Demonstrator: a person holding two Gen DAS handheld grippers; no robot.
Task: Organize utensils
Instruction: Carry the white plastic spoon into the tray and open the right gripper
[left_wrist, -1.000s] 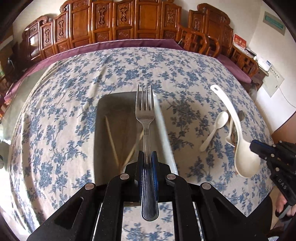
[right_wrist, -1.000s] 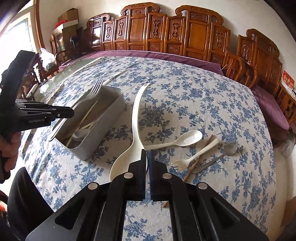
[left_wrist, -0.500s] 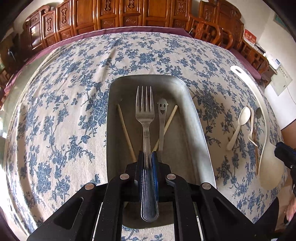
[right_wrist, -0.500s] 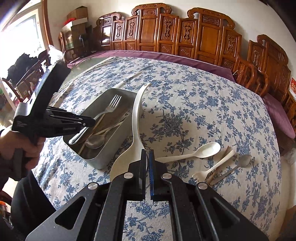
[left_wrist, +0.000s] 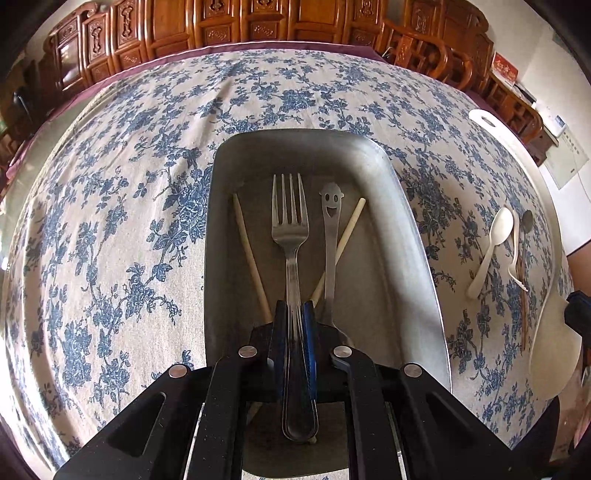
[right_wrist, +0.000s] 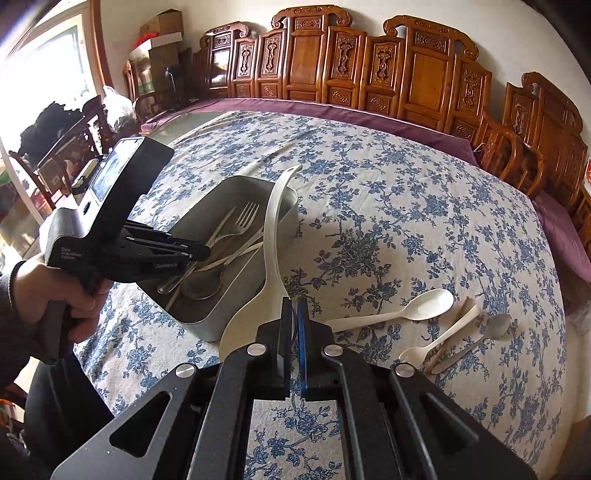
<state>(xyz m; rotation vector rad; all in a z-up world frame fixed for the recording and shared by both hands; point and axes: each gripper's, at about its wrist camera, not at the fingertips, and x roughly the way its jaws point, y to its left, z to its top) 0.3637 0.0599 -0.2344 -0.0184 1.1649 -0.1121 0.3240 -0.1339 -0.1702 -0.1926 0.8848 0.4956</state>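
The left gripper (left_wrist: 293, 314), clamped on the fork (left_wrist: 290, 218), has descended over the tray (left_wrist: 417, 229), ready for release; the right gripper (right_wrist: 291, 314) grips the ladle (right_wrist: 273, 236).

White ladle (right_wrist: 272, 236) in right tool (right_wrist: 293, 314), beside metal tray (right_wrist: 221, 314).

Chopsticks (left_wrist: 248, 254): near ends hidden behind left gripper (left_wrist: 294, 310).
Steel spoon (left_wrist: 331, 236): bowl covered by the same gripper.
Ladle (right_wrist: 275, 236): bowl partly behind right gripper (right_wrist: 293, 306).
Tray (left_wrist: 417, 258): near wall cut off by bottom edge.
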